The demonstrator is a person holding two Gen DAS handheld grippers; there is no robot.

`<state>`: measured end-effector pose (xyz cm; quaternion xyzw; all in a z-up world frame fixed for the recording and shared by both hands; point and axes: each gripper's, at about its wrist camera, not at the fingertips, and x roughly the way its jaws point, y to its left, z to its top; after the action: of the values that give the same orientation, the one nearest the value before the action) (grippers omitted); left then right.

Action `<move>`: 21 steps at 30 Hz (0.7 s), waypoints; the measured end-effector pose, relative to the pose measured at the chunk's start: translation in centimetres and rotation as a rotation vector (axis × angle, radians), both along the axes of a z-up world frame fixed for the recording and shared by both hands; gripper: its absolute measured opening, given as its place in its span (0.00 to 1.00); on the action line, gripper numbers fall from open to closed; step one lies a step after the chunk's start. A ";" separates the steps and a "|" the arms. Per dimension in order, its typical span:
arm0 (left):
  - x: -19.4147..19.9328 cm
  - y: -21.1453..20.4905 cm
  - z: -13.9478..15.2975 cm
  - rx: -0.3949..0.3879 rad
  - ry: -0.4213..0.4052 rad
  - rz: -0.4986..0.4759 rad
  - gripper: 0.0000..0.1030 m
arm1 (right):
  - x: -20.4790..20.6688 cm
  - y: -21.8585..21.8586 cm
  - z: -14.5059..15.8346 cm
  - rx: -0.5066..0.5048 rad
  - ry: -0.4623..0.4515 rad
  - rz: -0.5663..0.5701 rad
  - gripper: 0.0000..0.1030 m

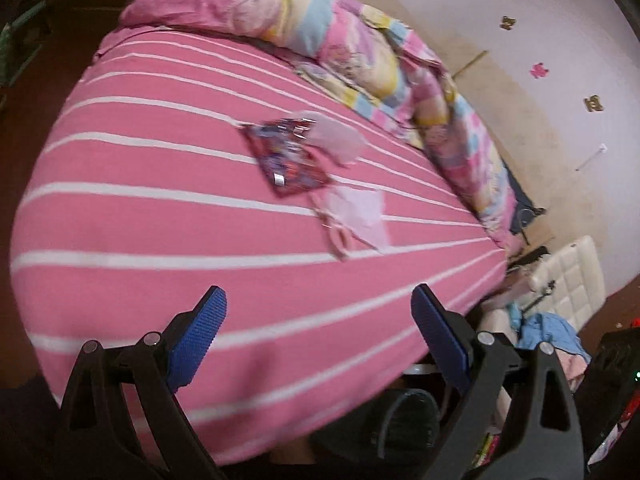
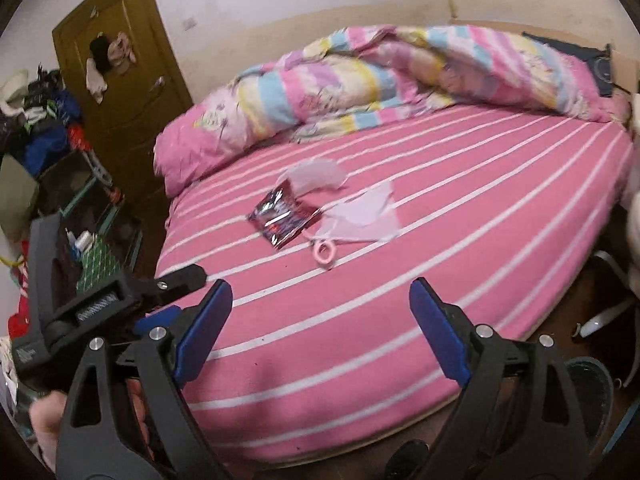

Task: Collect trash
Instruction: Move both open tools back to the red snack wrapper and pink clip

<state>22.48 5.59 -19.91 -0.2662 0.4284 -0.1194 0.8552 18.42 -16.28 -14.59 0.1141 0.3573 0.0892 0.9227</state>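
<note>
1. Pink striped bed [image 2: 460, 280] bearing a small cluster of litter near its middle: shiny foil wrapper [image 2: 283, 219], two pale scraps of paper [image 2: 368, 212] beside it, and a pink ring [image 2: 325, 255] just in front.
2. Seen from the left wrist view too: wrapper [image 1: 286, 160], paper [image 1: 360, 214], well ahead of the fingers.
3. Left gripper [image 1: 318, 300] hovering over the near edge of the bed, jaws spread wide, nothing between them.
4. Right gripper [image 2: 320, 294] likewise over the near edge, jaws spread, empty; left gripper [image 2: 120, 300] visible just to its side.
5. Step judged: approach, nothing picked up yet; all litter untouched on the sheet.
6. Next move likely: reach forward across the bed to the wrapper, come down low, pinch a raised edge, since flat foil on soft cloth gives little to grab.
7. Wrapper lying flat, roughly rectangular, long axis running diagonally from the near corner toward the far pillow [image 2: 192, 140] side in the right wrist view; torn, crinkled end pointing away toward the quilt [image 2: 400, 72].
8. Blur over the litter; finer detail not readable.
</note>
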 end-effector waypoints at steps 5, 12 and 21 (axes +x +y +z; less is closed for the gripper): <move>2.9 2.4 -2.6 0.035 0.011 0.017 0.88 | 3.7 1.8 -4.1 0.000 0.050 0.034 0.86; 7.8 3.2 -4.7 0.013 0.054 0.019 0.88 | 8.1 2.5 -8.4 -0.020 0.130 0.070 0.75; 13.7 0.8 -6.2 0.000 0.095 -0.025 0.88 | 12.5 3.4 -10.9 -0.073 0.160 0.090 0.71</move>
<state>36.20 6.41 -26.07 -0.2664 0.4718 -0.1171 0.8323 30.90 -12.87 -25.53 0.0707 0.4375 0.1081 0.8899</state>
